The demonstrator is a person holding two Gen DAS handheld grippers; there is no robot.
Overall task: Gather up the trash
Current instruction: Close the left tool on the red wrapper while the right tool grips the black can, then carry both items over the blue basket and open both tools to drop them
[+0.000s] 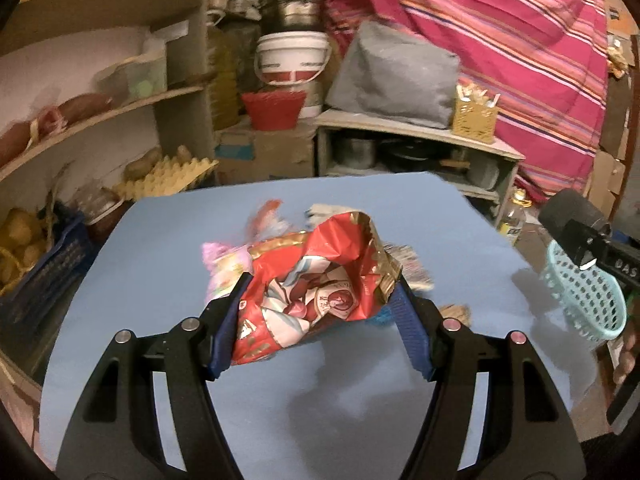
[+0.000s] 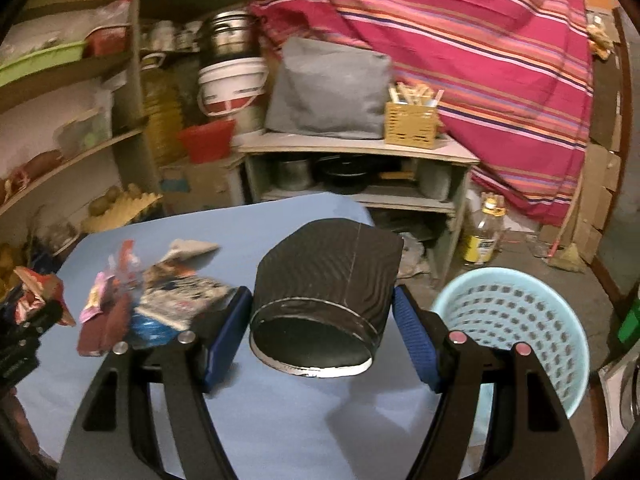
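**Both grippers loaded, jaws part-spread**

Left gripper (image 1: 320,316) points down at a slant, blue pads (image 1: 226,332) clamped on both sides of a crumpled red wrapper (image 1: 320,284) held off the table. Right gripper (image 2: 322,330) tilts down likewise, pads (image 2: 228,332) pressed on a black cylinder (image 2: 328,284), also lifted. Right gripper's front shows at the left view's right edge.

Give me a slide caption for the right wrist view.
Right gripper holds a squashed black paper cup above the blue table, beside the light-blue perforated plastic basket.
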